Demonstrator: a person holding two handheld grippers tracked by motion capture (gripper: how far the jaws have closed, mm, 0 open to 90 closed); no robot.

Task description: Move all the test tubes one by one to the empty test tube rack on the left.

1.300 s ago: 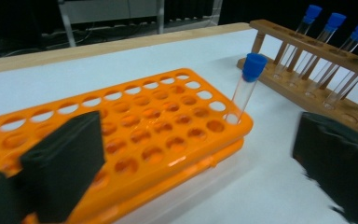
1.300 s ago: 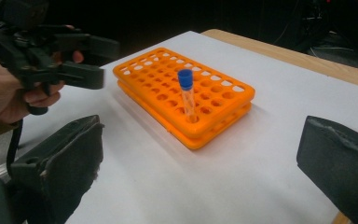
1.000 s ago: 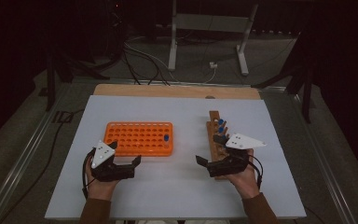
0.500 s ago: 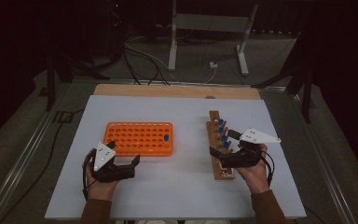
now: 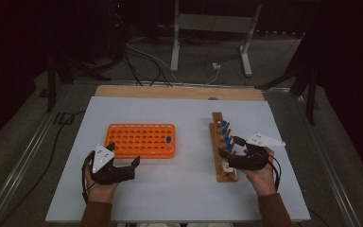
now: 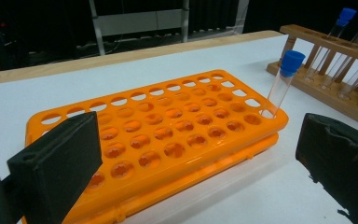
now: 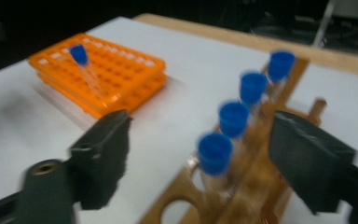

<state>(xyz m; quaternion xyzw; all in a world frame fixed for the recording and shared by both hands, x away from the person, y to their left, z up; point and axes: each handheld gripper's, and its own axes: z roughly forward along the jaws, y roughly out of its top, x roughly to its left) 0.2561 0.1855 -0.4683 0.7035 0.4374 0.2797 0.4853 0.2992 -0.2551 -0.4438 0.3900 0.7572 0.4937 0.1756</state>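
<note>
An orange rack lies left of centre on the table, with one blue-capped tube standing in its right end. A wooden rack holds several blue-capped tubes. My right gripper reaches in from the rack's right. Its jaws have just been closing and now stand either side of the nearest tube, with gaps at both pads. My left gripper rests open just in front of the orange rack, nothing between its pads.
The white table top has a wooden strip along its far edge. Beyond it are a metal stand and cables on a dark floor. Bare table lies between the two racks and in front of them.
My right hand has moved right and forward along the wooden rack, and its jaws have narrowed around the nearest tube. The left hand has stayed where it was.
</note>
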